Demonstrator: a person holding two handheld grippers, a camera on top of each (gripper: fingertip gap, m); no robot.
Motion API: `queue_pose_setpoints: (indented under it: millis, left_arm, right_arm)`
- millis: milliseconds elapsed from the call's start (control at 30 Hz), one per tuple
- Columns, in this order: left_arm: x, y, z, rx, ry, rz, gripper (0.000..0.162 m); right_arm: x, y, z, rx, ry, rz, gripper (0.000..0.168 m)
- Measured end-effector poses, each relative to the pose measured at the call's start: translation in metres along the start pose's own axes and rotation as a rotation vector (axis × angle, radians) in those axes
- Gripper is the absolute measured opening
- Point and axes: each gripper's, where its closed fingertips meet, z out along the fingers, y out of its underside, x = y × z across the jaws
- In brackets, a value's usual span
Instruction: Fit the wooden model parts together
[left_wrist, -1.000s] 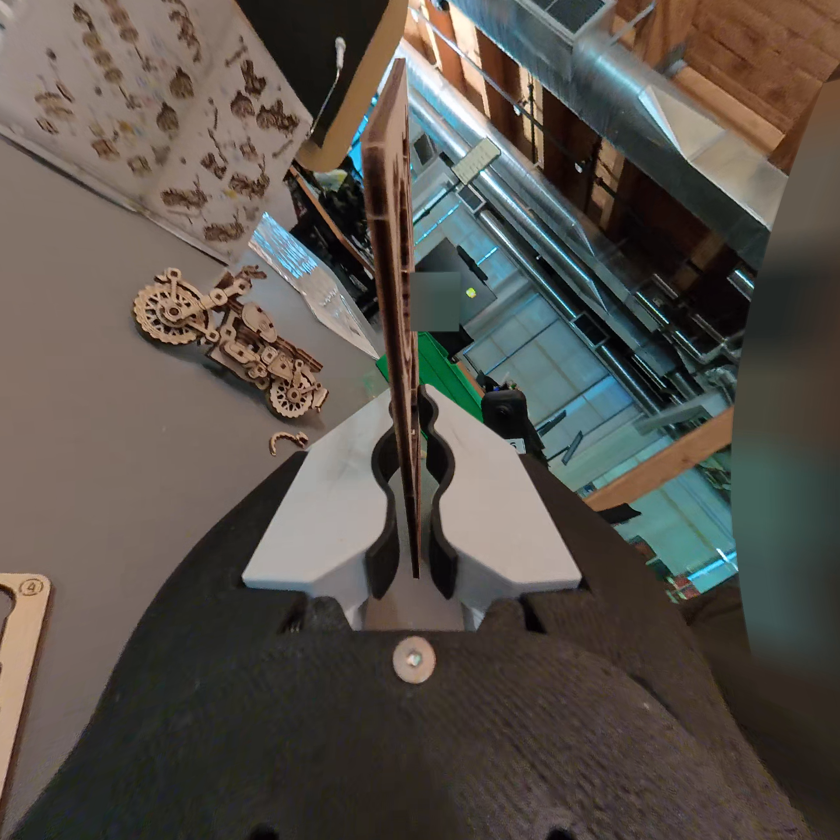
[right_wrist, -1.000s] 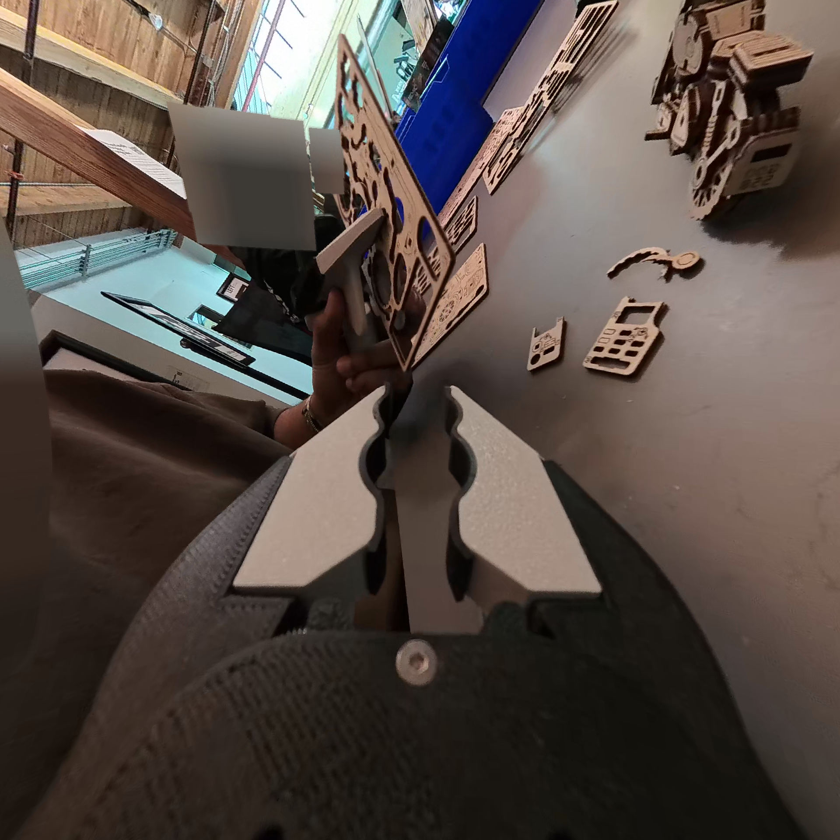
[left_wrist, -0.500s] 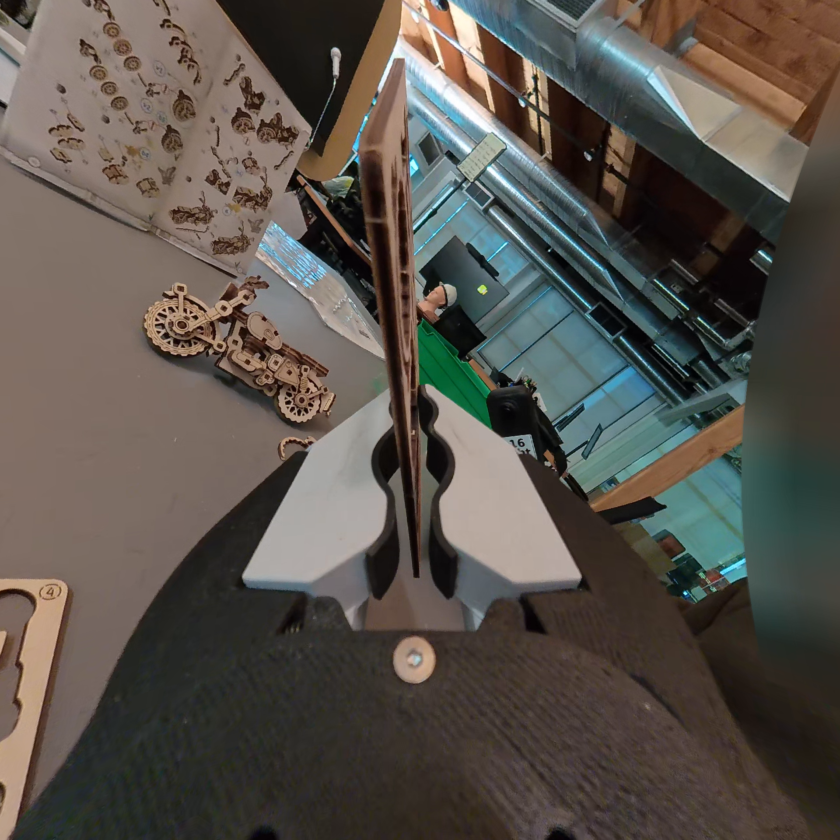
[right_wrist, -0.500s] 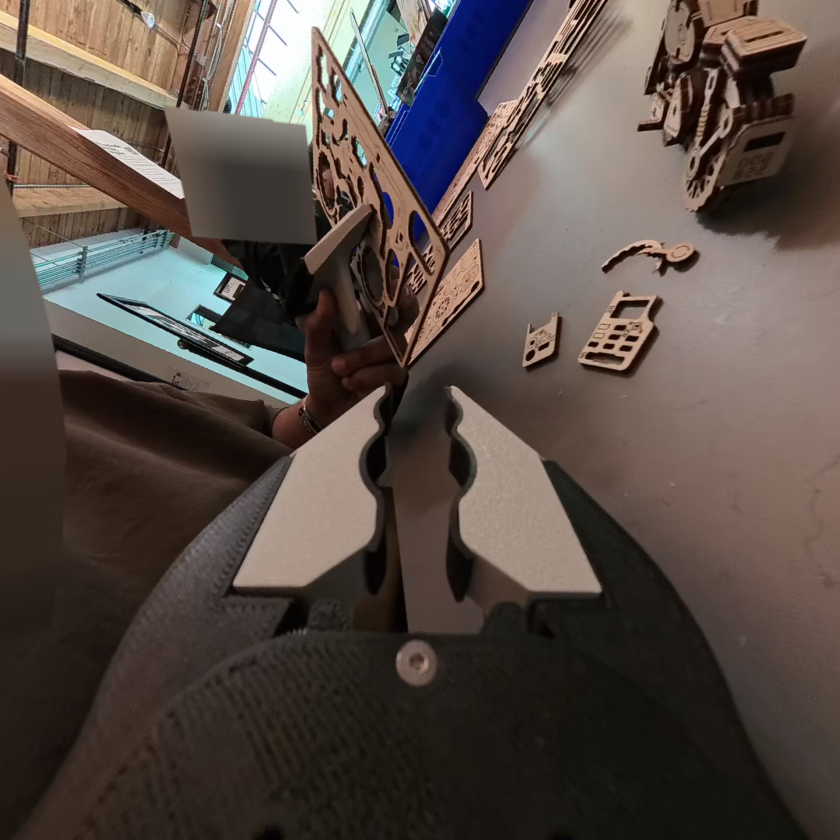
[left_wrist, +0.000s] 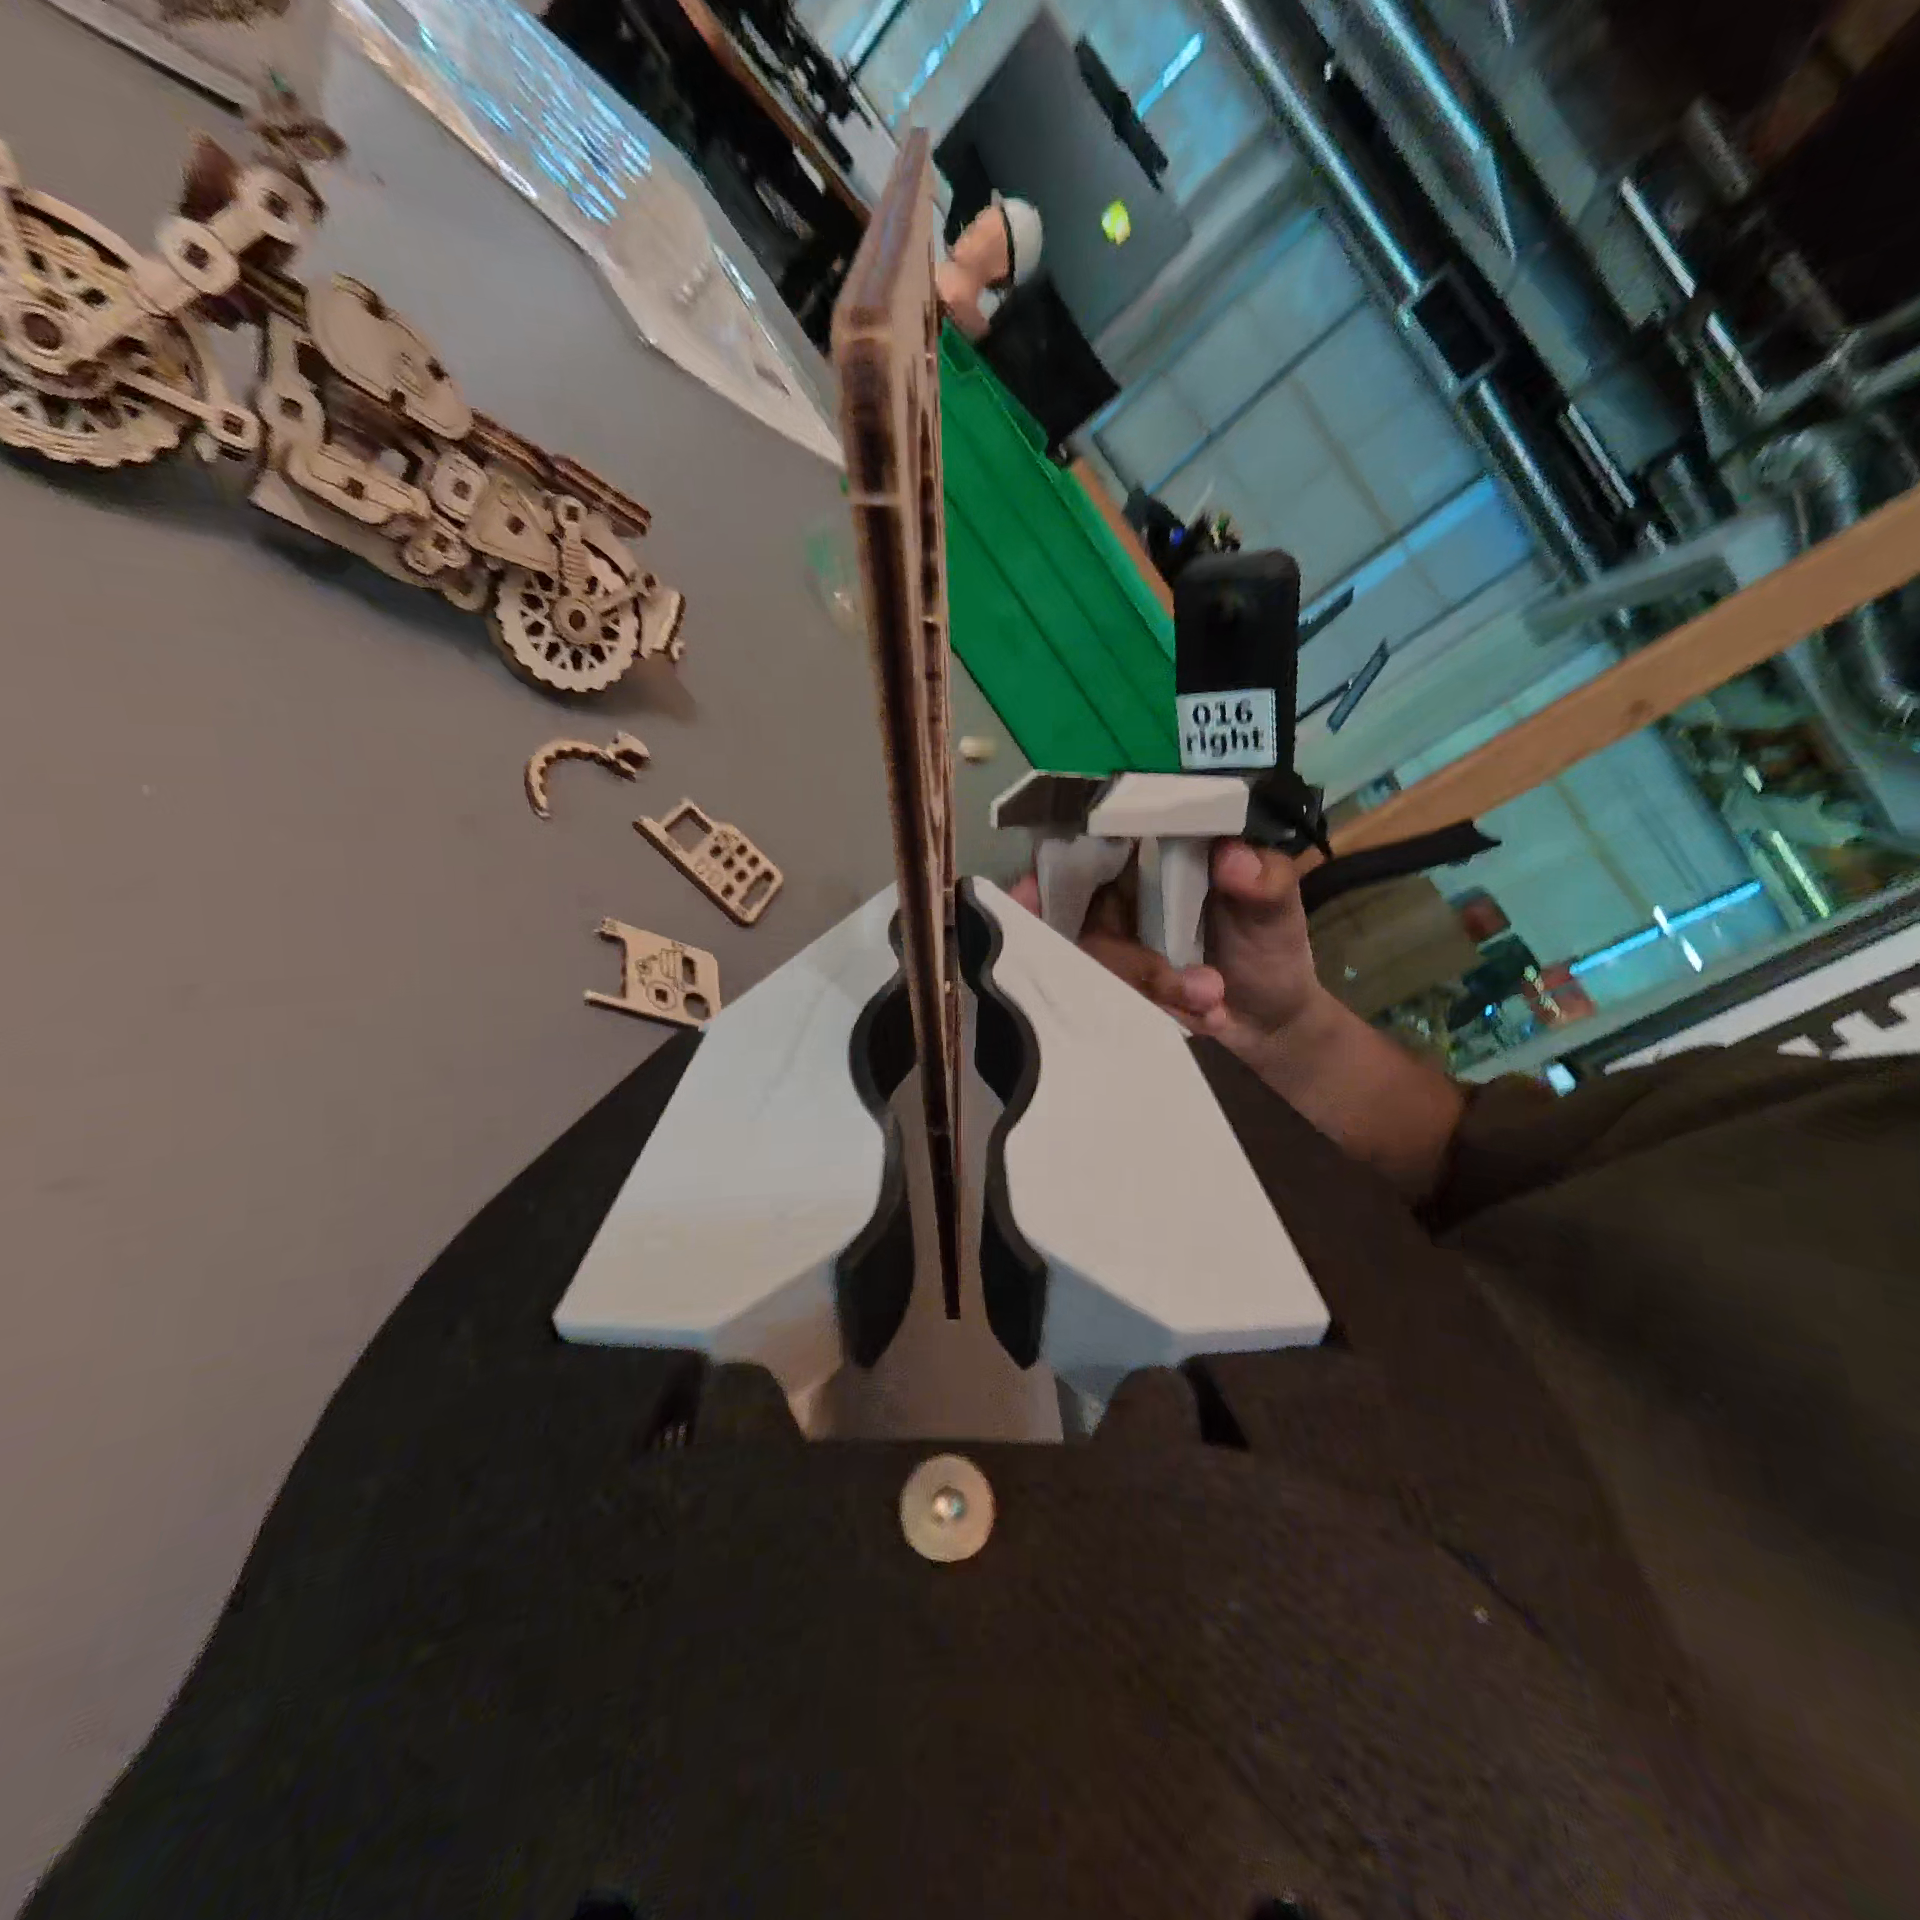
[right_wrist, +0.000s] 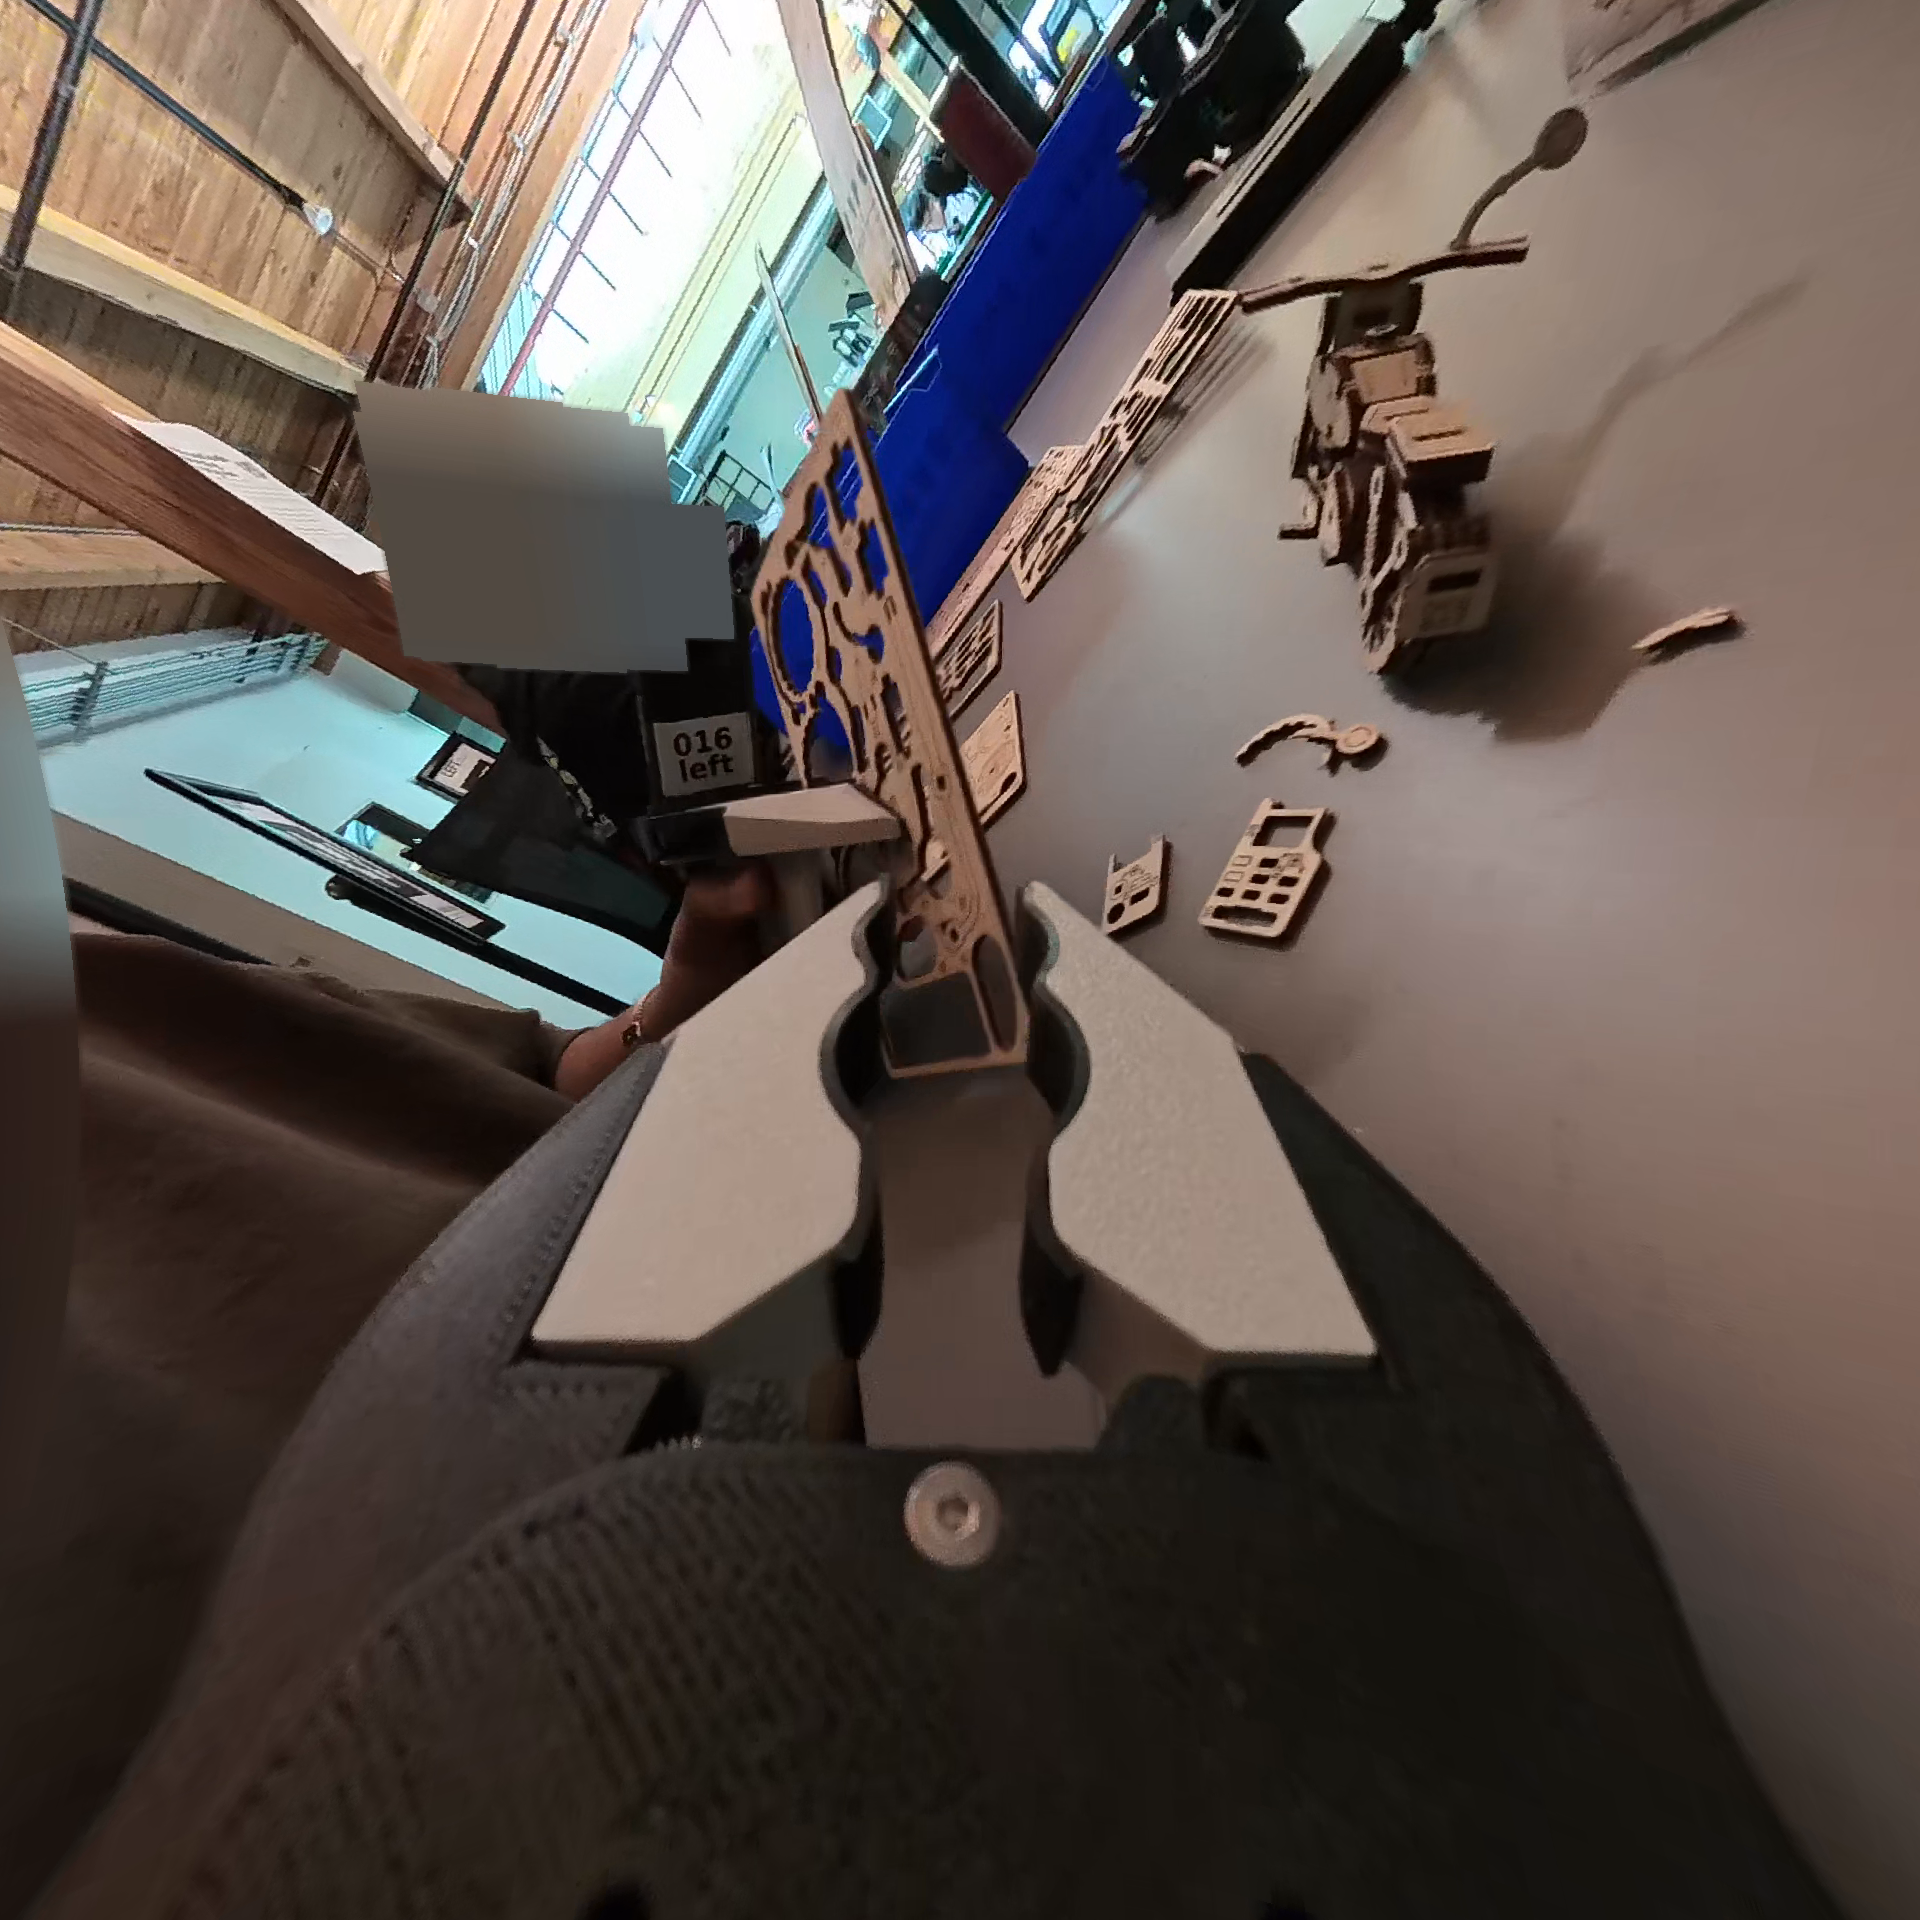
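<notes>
I'm seeing my left gripper (left_wrist: 940, 914) clamping a thin wooden sheet (left_wrist: 902, 582) edge-on, the sheet standing straight up between the two grey fingers (left_wrist: 769, 1122). Just beyond it the right gripper (left_wrist: 1023, 810) is hovering off the table, held in a hand (left_wrist: 1247, 935) — its fingers are pointing toward the sheet. On the grey table (left_wrist: 260, 935) a wooden motorcycle model (left_wrist: 343, 436) is lying to the left, and three loose wooden pieces are sitting nearer — a curved one (left_wrist: 577, 764), a gridded one (left_wrist: 712, 860) and a notched one (left_wrist: 660, 977)

Left hand-held gripper (left_wrist: 935, 914) clamped; right hand-held gripper (right_wrist: 951, 914) seemingly spread.
</notes>
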Motion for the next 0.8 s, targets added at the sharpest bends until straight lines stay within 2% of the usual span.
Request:
queue_pose_setpoints:
  millis: [100,267,433,700,800]
  left_arm:
    - [0.007,0.009,0.002,-0.06,0.029,0.032,0.0]
    - [0.016,0.023,0.007,-0.136,0.124,-0.039,0.0]
    - [0.019,0.033,0.009,-0.197,0.141,-0.028,0.0]
    - [0.021,0.041,0.01,-0.243,0.166,-0.046,0.0]
    - [0.022,0.044,0.011,-0.256,0.168,-0.044,0.0]
  right_arm:
    - [0.001,0.001,0.001,-0.007,0.012,-0.02,0.021]
    - [0.0,0.013,0.008,-0.066,0.038,-0.08,0.021]
    - [-0.005,0.021,0.011,-0.109,0.032,-0.139,0.019]
    - [-0.007,0.023,0.013,-0.112,0.006,-0.116,0.015]
    - [-0.008,0.025,0.014,-0.125,0.005,-0.121,0.007]
